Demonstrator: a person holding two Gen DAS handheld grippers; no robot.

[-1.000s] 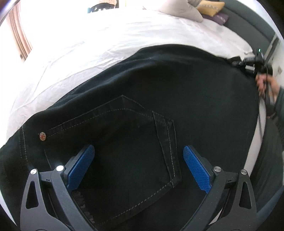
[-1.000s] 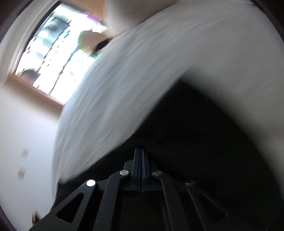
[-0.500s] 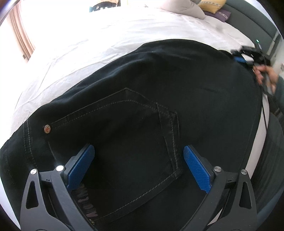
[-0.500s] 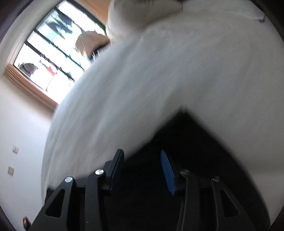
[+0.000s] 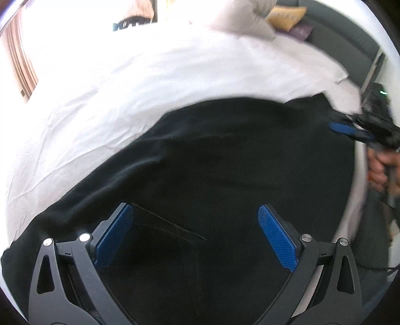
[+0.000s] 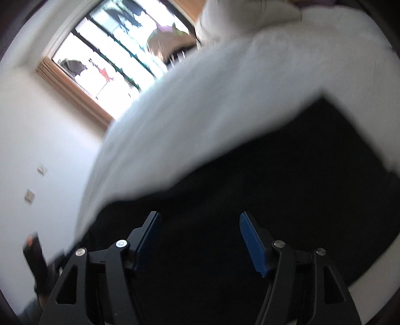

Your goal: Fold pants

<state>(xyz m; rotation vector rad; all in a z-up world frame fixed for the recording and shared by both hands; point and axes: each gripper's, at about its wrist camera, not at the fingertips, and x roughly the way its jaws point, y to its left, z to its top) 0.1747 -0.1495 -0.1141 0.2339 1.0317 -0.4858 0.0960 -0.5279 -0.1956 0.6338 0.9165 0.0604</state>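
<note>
Legible markings: none confirmed.

Left wrist view: a dark item beyond the far edge of the bed carries pale lettering, overexposed and blurred, so no character can be read. The black pants show stitching only, with no label or brand tag in view. Right wrist view: two wall plates left of the bed are too blurred and small to show any marking; the frame is motion-blurred throughout, and nothing seen through the window can be read.
</note>
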